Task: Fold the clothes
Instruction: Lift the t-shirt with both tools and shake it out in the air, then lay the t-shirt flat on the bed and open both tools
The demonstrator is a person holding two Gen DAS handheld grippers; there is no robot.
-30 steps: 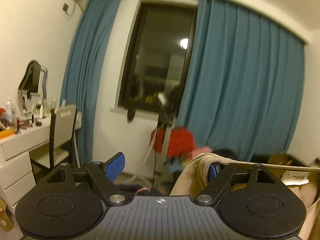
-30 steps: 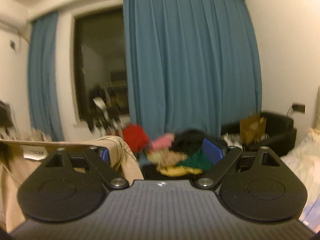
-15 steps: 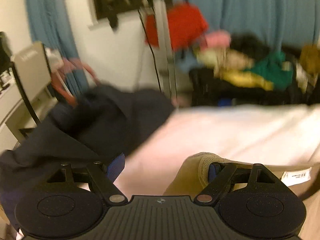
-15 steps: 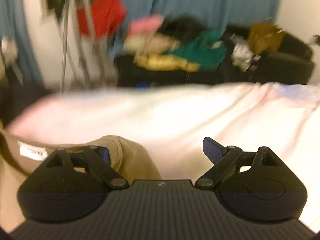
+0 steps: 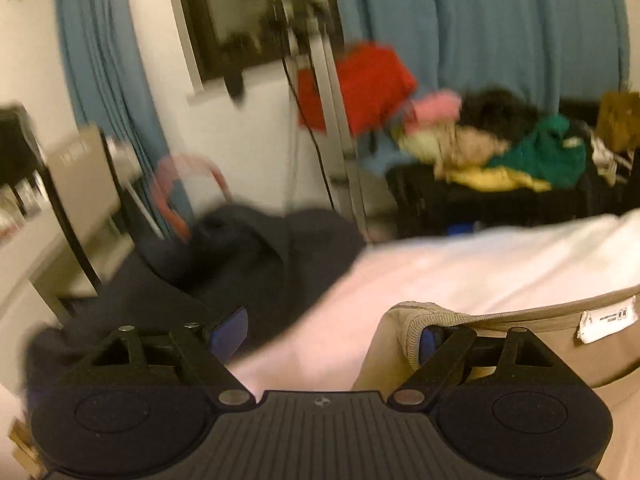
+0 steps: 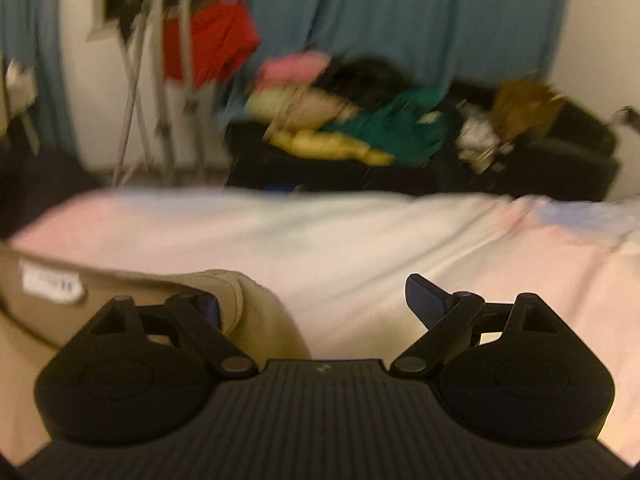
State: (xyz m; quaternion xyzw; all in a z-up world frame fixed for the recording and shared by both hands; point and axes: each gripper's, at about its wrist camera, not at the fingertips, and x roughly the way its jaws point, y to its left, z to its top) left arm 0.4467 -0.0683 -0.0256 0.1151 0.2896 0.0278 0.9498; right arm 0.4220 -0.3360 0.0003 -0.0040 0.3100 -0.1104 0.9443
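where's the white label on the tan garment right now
In the left wrist view the white label sits at the far right, on the tan garment just under its collar edge, right of the left gripper, above the bed.

Support surface: bed with pale pink-white sheet, wrinkled, spans the width of both views. Tan knit garment with ribbed collar and white label at the near edge: near right in left-wrist view, near left in right-wrist view; contact with the sheet not clear. Dark navy crumpled garment over the bed's left end. Far edge blurred.
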